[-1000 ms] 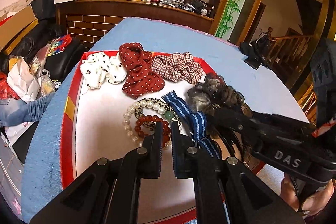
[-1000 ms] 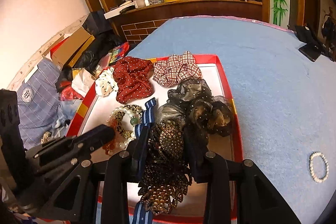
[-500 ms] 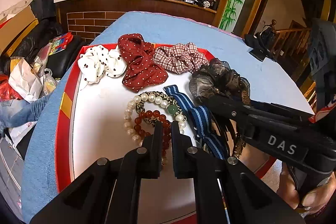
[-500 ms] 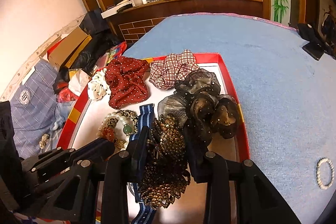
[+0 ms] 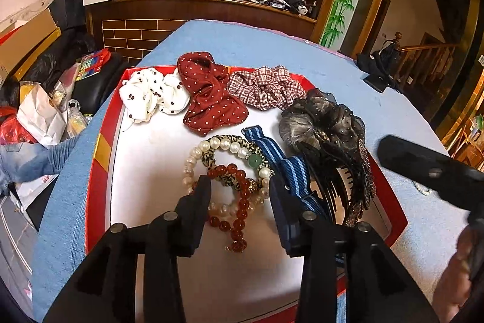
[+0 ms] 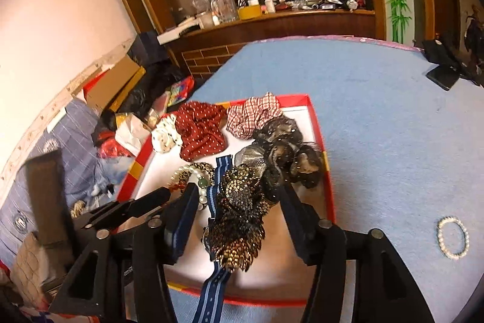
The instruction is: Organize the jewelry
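The lower edge of the red tray [image 5: 104,147] is cut off behind both claws, and the blue striped band [image 6: 211,280] runs out over its near rim and out of sight. The comb teeth of the dark hair clip [image 5: 335,186] show only in part from the left wrist view; from the right it is a mound of bronze sequins [image 6: 239,220].

The tray sits on the blue table [image 6: 378,117]. Along its far end lie a white spotted scrunchie [image 5: 151,93], a dark red dotted one [image 5: 208,99] and a red checked one [image 5: 266,87], with a dark gauzy scrunchie [image 5: 326,123] to their right. In the middle is a tangle of bracelets [image 5: 230,171]: pearls, red beads, a leopard-print band, one green bead.

The left claw [image 5: 240,186] has just been opening; its fingers stand apart either side of the bracelets without pressing them. The right claw [image 6: 237,196] has also just been opening, its fingers clear of the sequinned clip between them. A lone pearl bracelet [image 6: 452,237] lies on the table, well right of the tray.
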Tool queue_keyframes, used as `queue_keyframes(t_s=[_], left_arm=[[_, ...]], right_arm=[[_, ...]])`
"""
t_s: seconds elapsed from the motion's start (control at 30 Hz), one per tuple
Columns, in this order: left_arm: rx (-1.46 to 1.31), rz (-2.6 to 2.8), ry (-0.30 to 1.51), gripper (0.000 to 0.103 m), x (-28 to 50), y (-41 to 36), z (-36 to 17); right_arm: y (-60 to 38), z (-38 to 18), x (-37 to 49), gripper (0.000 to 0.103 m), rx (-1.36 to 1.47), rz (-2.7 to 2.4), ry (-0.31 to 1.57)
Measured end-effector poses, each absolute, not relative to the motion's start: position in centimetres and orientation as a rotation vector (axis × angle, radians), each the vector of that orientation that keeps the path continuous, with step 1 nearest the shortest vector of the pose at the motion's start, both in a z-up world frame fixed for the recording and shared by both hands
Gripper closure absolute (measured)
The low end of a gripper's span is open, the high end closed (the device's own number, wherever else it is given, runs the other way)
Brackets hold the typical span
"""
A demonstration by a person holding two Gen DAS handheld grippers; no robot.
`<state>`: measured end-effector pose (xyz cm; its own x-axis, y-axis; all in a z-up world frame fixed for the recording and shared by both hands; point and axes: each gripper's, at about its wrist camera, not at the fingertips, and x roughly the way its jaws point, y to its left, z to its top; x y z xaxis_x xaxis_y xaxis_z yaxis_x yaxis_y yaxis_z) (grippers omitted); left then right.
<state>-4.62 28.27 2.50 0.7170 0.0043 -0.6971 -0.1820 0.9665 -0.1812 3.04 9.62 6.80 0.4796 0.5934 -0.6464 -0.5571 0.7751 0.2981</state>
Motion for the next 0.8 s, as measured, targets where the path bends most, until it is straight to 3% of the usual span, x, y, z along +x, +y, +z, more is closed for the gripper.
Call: queue_keyframes(t_s=[0.23, 0.37, 0.47, 0.57, 0.8], left_arm=[[-0.257, 0.137, 0.766, 0.042, -4.6, 28.6, 2.5], [-0.238, 0.155, 0.753, 0.021, -4.7, 28.4, 2.7], [-0.221, 0.160, 0.739, 0.018, -4.9, 27.9, 3.1], [-0.219, 0.173, 0.734, 0.011, -5.5, 27.5, 3.5], [-0.176, 0.215, 0.641, 0.008, -9.0, 24.3, 5.4]], right_arm=[[7.7, 7.3, 1.7, 0.036, 0.061, 0.668, 0.792], [6.9, 7.2, 0.5, 0.029, 0.059, 0.664, 0.790], [6.1, 7.2, -0.6, 0.020, 0.051, 0.643, 0.787], [5.4, 7.2, -1.7, 0.018, 0.016, 0.603, 0.789], [1.7, 7.5, -5.1, 0.014, -0.003, 0.520, 0.780]])
